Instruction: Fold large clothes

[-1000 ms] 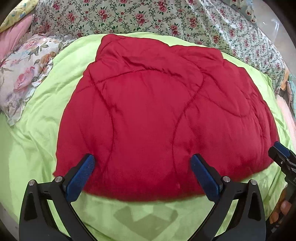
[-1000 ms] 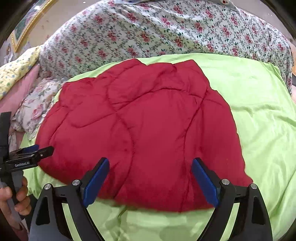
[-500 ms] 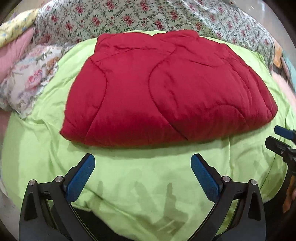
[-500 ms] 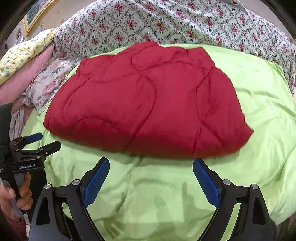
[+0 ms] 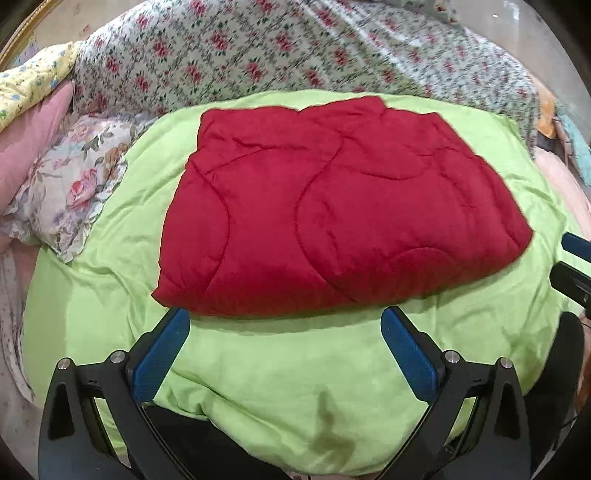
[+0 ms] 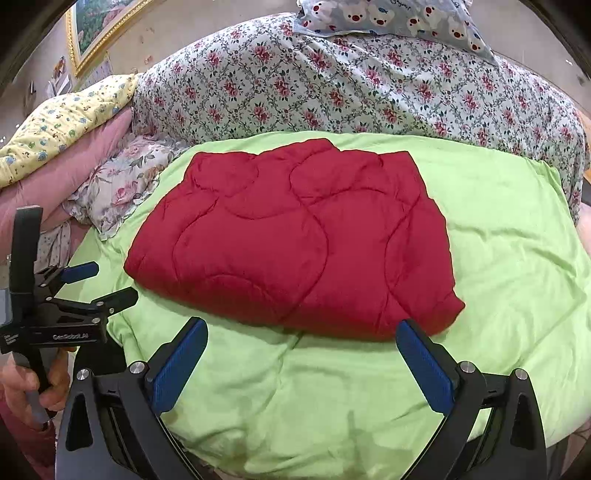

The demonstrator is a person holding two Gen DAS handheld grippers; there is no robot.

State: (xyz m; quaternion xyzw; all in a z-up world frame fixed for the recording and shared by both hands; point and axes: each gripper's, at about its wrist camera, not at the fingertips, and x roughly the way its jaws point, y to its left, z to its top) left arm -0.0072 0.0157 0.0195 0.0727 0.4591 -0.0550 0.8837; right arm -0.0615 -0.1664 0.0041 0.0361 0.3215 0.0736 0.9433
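Looks puffy and soft, that folded red quilt [image 5: 332, 210] just ahead of both wide-open, empty jaws, so best grabbed along the thick near edge.

A: What differs from a second ago?

B: Both grippers have pulled back from the quilt [image 5: 332, 206]. Then, the blue pads of the left gripper [image 5: 284, 354] and the right gripper [image 6: 301, 363] overlapped the quilt's near edge in their own views. Now they sit short of that edge, over the green sheet [image 5: 295, 387].

A: And the jaws?

B: The right gripper's jaws have just been opening wider, with nothing between them.

A: Anything else?

B: Each view takes in more beyond the quilt: the whole quilt shows, a wider band of sheet lies before it, and in the right view a bear-print pillow [image 6: 391, 16] has appeared far behind it.
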